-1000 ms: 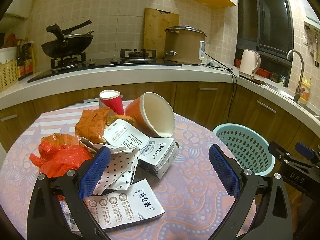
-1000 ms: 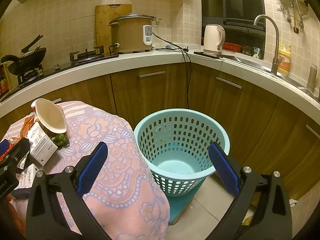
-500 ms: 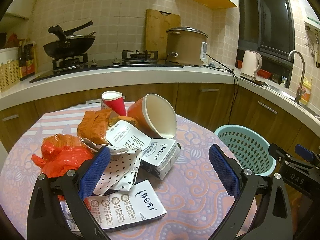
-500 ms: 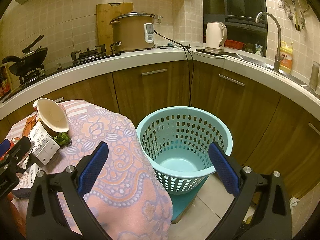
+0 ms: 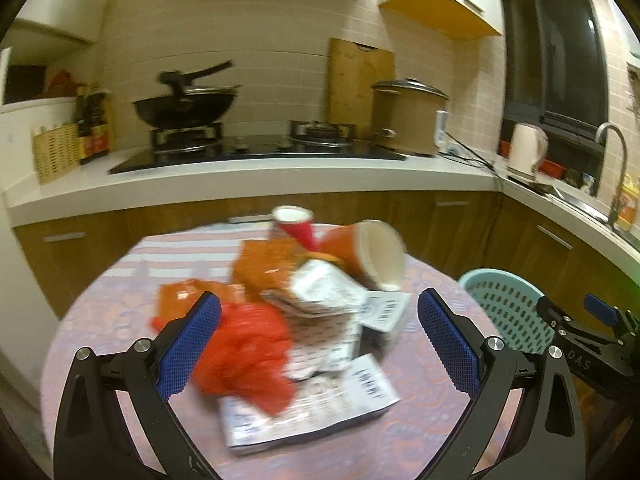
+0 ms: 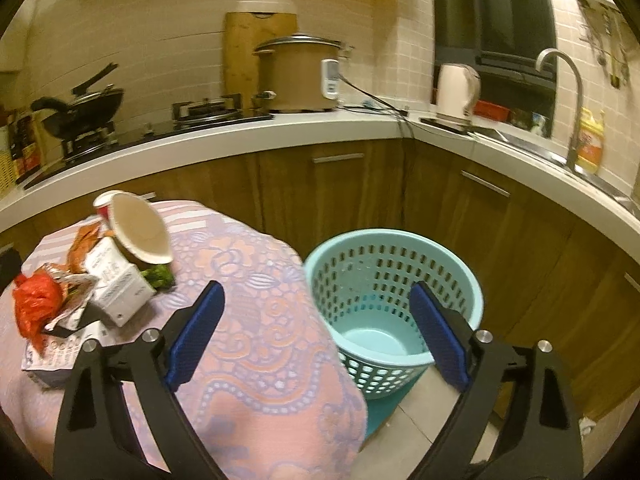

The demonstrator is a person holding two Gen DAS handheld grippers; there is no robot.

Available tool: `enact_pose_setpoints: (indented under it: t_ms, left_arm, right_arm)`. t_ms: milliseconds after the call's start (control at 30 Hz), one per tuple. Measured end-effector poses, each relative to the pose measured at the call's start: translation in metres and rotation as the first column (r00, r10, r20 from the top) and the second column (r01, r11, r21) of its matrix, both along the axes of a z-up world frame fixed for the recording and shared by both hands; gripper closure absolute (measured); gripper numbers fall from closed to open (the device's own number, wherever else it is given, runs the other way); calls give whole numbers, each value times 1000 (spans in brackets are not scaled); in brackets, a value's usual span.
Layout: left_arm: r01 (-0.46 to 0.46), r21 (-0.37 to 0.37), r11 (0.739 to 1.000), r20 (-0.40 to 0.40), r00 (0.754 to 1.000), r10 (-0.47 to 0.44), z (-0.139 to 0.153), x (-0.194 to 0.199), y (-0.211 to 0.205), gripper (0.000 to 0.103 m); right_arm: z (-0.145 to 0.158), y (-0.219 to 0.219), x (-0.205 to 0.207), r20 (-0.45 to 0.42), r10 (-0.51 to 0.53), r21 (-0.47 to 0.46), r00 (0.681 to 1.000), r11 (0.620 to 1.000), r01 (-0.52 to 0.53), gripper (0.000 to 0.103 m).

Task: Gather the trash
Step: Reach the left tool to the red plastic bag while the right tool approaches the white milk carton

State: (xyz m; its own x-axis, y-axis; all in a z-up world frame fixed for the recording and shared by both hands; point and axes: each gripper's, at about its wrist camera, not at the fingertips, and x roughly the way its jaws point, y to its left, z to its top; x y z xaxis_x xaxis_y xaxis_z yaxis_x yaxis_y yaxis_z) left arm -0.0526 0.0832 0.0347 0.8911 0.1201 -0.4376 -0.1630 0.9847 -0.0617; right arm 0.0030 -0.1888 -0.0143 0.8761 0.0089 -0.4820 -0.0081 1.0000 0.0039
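The left gripper [image 5: 318,350] hangs with its blue-padded fingers [image 5: 188,346] spread wide and empty, the crumpled red plastic bag [image 5: 244,354] lying between them on the bench [image 5: 424,420]. Best to drop low and pinch that bag alone, clear of the white printed cartons [image 5: 320,312]. The right gripper [image 6: 318,334] is likewise wide apart, holding nothing, above the empty perforated turquoise plastic basket [image 6: 392,276] just beside the bench.
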Motion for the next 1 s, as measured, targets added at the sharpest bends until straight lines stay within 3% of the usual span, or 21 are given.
enact_pose_setpoints:
  t_ms: [100, 167, 367, 433, 1000]
  left_arm:
    - [-47, -4, 999, -12, 999, 47, 1, -10, 21, 8]
    - [-73, -16, 997, -30, 997, 73, -2, -15, 36, 8]
    - [-101, -62, 993, -119, 989, 93, -23, -21, 69, 8]
    - [-100, -77, 992, -145, 985, 88, -31, -20, 75, 8]
    - [-20, -192, 981, -240, 970, -27, -52, 39, 81, 8]
  right_arm:
    - [1, 17, -1, 2, 54, -14, 999, 998, -54, 26]
    - [2, 26, -2, -3, 88, -18, 996, 996, -89, 36]
    - [-7, 55, -3, -34, 170, -54, 985, 984, -171, 63]
    - [-12, 62, -1, -52, 190, -61, 980, 979, -193, 67]
    - [-5, 115, 19, -89, 392, -28, 915, 918, -396, 67]
